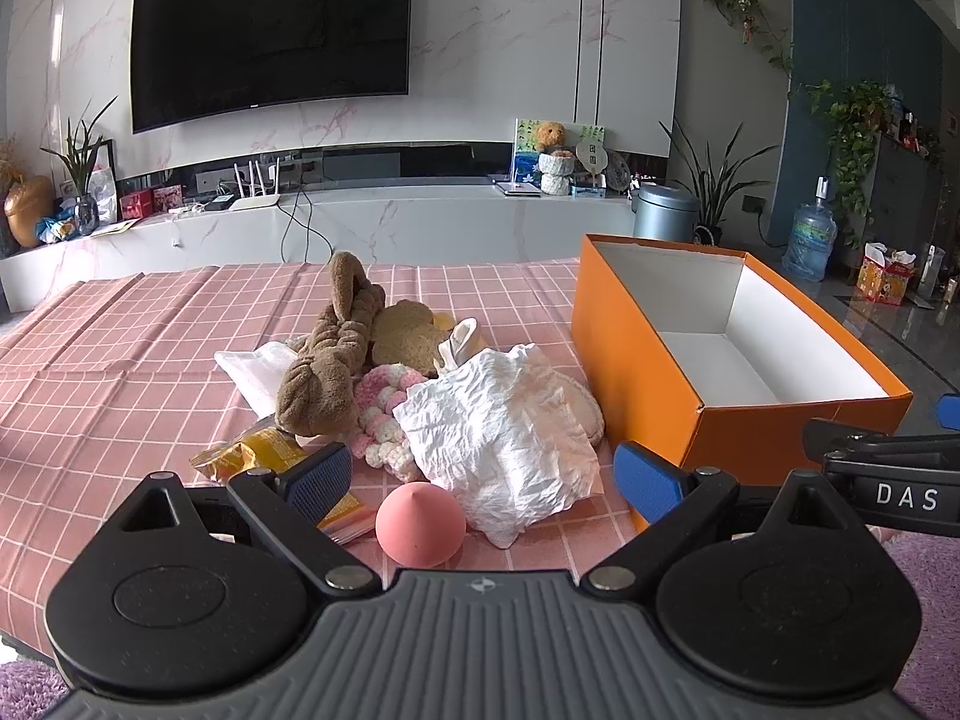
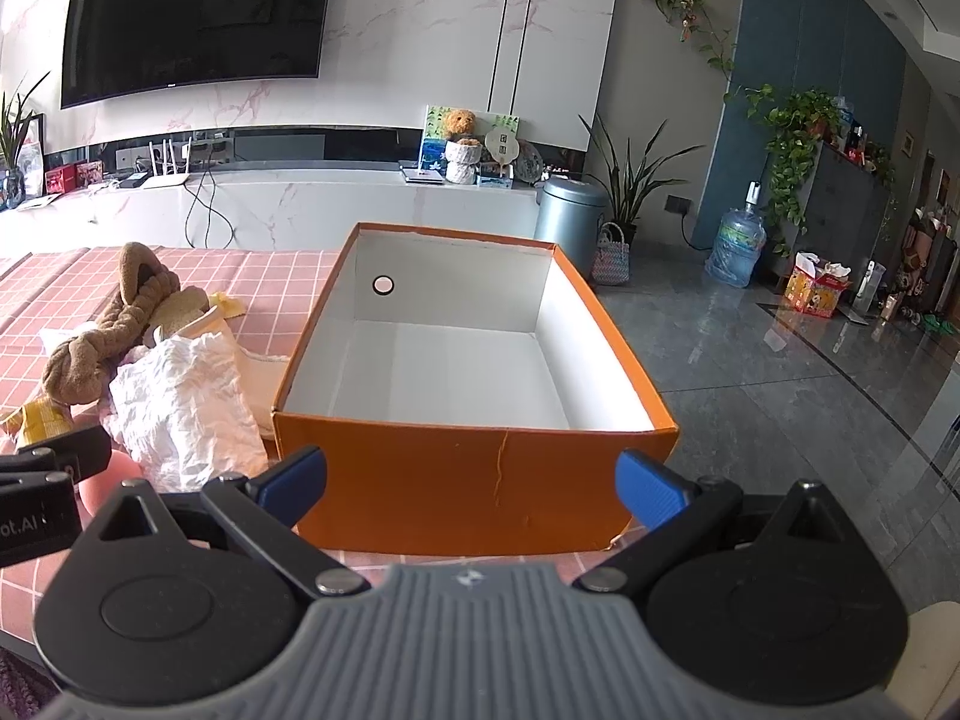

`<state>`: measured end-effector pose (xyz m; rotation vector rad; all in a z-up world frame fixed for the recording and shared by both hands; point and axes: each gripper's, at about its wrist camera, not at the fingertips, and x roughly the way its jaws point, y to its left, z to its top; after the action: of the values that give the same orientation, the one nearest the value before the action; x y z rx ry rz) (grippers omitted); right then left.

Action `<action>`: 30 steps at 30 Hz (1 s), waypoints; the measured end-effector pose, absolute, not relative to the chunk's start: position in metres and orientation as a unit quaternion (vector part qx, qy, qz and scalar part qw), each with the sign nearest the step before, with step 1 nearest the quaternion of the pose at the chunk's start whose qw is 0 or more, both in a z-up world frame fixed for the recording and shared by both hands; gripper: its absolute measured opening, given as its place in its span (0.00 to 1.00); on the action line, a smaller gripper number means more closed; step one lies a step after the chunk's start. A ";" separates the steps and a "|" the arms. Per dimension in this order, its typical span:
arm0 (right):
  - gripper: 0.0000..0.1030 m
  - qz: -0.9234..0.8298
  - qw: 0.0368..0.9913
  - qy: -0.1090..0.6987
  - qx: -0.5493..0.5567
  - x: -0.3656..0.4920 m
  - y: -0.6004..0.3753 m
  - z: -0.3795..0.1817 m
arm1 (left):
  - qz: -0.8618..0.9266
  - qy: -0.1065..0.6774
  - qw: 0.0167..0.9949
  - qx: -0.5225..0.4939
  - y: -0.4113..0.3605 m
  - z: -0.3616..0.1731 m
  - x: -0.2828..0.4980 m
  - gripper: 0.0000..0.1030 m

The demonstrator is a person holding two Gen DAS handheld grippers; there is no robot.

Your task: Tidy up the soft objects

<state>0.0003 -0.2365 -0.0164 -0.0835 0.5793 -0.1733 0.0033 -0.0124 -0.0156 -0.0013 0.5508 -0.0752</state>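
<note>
The soft things (image 1: 420,396) lie in a heap on the pink checked cloth (image 1: 120,348), just in front of the left tongs (image 1: 485,479), whose blue fingers are spread wide with nothing between them. Right by those fingers sits a pink round sponge (image 1: 421,527), touching the crumpled white cloth (image 1: 504,438). Behind that are a pink and white knitted piece (image 1: 381,414), a brown twisted plush thing (image 1: 327,360), a brown flat pad (image 1: 408,336), a folded white cloth (image 1: 258,372) and a yellow crinkly packet (image 1: 252,456). The left view shows this whole heap well. It shows the orange box (image 1: 720,372) only from the side, to the right of the heap, with the right tool poking in at the edge. The right tongs (image 2: 471,479) are wide open too and hold nothing. Their view looks straight down into the orange box (image 2: 468,480), and you can see its white inside with nothing in it and a small round hole (image 2: 383,285) in the far wall. The heap shows only partly there, at the left. Far behind are a big black TV (image 1: 270,30), a teddy bear (image 1: 551,137) on the long white shelf, and green plants (image 2: 798,138).
</note>
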 end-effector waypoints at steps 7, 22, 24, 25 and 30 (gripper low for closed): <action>0.98 -0.073 0.956 0.279 -0.045 0.003 -0.233 -0.017 | -0.038 0.279 0.960 -0.001 -0.008 -0.016 0.006 1.00; 0.79 0.062 0.977 0.189 -0.073 0.004 -0.202 -0.009 | -0.090 0.316 0.945 -0.008 0.021 -0.024 0.019 0.67; 0.71 0.082 0.975 0.188 -0.081 0.010 -0.195 -0.008 | -0.095 0.317 0.944 -0.008 0.023 -0.026 0.022 0.67; 0.67 0.092 0.974 0.190 -0.086 0.013 -0.193 -0.008 | -0.096 0.321 0.942 -0.008 0.024 -0.027 0.025 0.67; 0.56 0.147 0.958 0.216 -0.114 0.035 -0.179 -0.007 | -0.101 0.338 0.935 -0.022 0.038 -0.032 0.038 0.68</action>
<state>0.0348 -0.1793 -0.0072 -0.2322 0.4386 0.2978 0.0378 0.0375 -0.0317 -0.0458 0.6915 -0.2063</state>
